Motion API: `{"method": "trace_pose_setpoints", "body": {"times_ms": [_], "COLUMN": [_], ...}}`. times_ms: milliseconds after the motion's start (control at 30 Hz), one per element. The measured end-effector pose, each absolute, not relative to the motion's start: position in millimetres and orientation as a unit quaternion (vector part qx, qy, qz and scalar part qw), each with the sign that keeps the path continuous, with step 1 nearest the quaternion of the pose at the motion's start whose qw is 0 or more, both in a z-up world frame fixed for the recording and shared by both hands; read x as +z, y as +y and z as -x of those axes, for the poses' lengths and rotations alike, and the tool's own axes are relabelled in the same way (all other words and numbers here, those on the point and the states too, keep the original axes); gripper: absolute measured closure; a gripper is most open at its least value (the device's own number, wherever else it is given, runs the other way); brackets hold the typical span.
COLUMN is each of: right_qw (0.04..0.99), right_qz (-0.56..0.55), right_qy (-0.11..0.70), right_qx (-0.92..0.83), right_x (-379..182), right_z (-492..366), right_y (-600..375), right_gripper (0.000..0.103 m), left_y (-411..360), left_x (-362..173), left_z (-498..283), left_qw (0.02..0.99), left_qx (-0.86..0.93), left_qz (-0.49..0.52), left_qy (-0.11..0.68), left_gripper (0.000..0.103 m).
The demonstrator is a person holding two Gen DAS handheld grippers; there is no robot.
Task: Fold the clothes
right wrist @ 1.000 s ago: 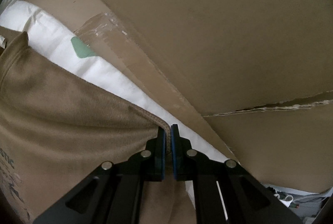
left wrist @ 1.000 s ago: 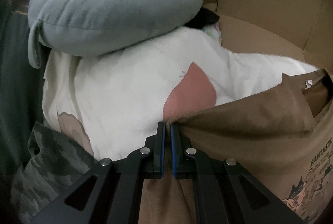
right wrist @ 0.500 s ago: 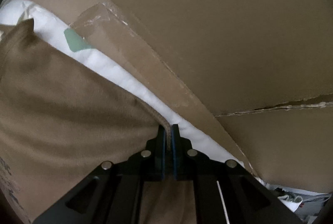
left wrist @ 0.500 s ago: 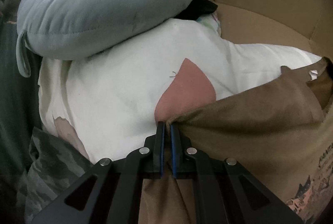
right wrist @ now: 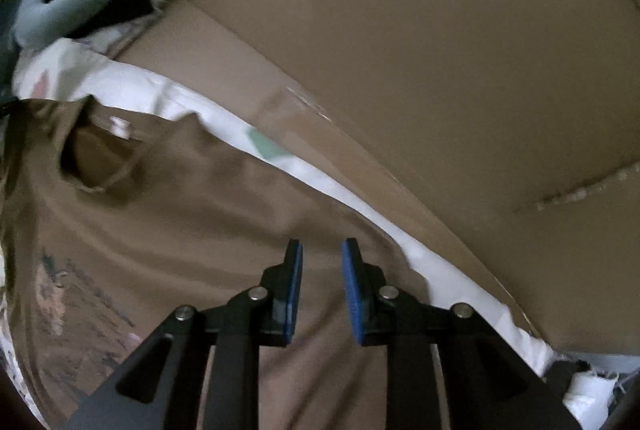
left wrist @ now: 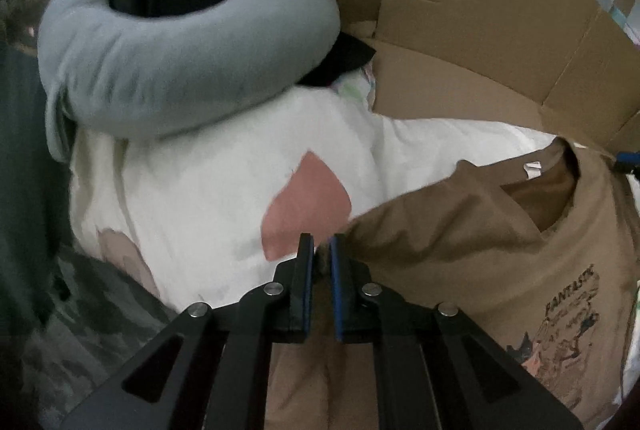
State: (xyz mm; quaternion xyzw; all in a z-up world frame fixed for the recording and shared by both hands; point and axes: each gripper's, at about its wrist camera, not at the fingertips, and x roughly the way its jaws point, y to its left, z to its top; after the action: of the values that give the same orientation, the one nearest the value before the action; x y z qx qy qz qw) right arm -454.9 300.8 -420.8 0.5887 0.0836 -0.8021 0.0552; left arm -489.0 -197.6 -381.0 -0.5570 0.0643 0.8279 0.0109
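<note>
R gripper (right wrist: 321, 262) just let go, pads apart over brown tee (right wrist: 208, 214); L gripper (left wrist: 319, 257) still pinched on tee edge. I reckon shirt's laid down, L release next.

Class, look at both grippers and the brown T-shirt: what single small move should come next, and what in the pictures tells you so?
Probably open the left gripper too. The right gripper already stands open above the brown T-shirt, which lies spread on the white bedding, while the left one looks shut on the shirt's edge. Releasing it would likely let the shirt settle flat for folding.
</note>
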Motion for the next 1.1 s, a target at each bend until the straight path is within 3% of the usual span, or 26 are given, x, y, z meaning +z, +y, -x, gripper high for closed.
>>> {"method": "trace_pose_setpoints", "body": {"times_ms": [200,467,1100], "right_qw": [0.087,0.106,0.121], "right_qz": [-0.579,-0.577,-0.576], "right_qy": [0.071,0.026,0.051], "right_qx": [-0.808,-0.809,-0.807], "right_x": [-431,-432,-461], "right_z": [447,490,507], "right_y": [293,273,241], "right_gripper": [0.077,0.077,0.077], "left_y": [-192,-171,-109], "left_x": [-383,-398,-423], "left_z": [514,532,545], "left_qw": [-0.022,0.03,0.158], "left_qx": [0.82,0.816,0.794], "left_qz": [0.559,0.569,0.58], "left_qy": [0.123,0.096,0.09], "left_gripper": [0.095,0.095,0.095]}}
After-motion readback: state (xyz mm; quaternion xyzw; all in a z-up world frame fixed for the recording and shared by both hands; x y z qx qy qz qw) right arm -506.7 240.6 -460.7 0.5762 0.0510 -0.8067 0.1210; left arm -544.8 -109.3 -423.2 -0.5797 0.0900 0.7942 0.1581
